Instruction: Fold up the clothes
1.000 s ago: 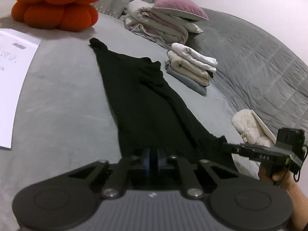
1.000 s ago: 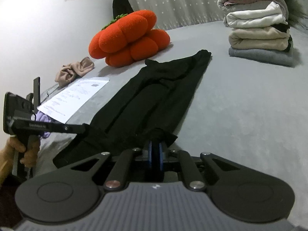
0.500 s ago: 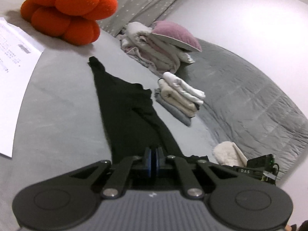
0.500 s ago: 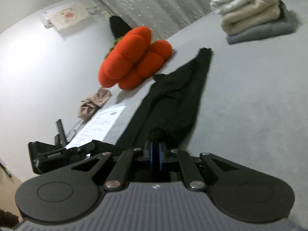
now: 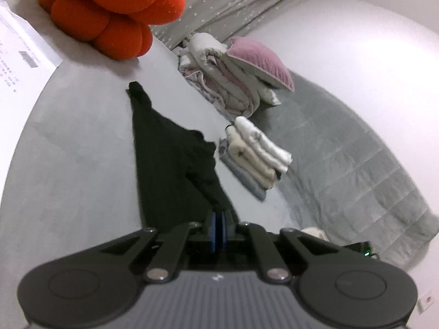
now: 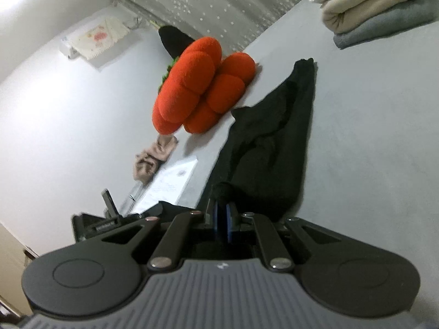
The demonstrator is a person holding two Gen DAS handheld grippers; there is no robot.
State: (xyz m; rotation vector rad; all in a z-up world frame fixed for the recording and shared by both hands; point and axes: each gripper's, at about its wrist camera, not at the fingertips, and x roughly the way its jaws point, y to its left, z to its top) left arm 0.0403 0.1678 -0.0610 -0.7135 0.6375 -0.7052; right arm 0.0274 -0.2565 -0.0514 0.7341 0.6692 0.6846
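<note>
Your left gripper (image 5: 218, 230) sits at the lower centre of its frame, jaws pressed together on black cloth. Your right gripper (image 6: 222, 223), lower centre of its own frame and rolled sideways, is likewise clamped on cloth.

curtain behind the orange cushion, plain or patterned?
Patterned: grey curtain with small white dots, clearest in the right wrist view.

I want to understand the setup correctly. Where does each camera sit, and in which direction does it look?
Left wrist: on the left gripper, shut on the black garment; looks along it toward the folded stack; the right gripper's edge shows at lower right.
Right wrist: on the right gripper, shut on the garment; faces the orange cushion; the left gripper shows at lower left.
Shared: garment, cushion, stack, paper sheet.
</note>
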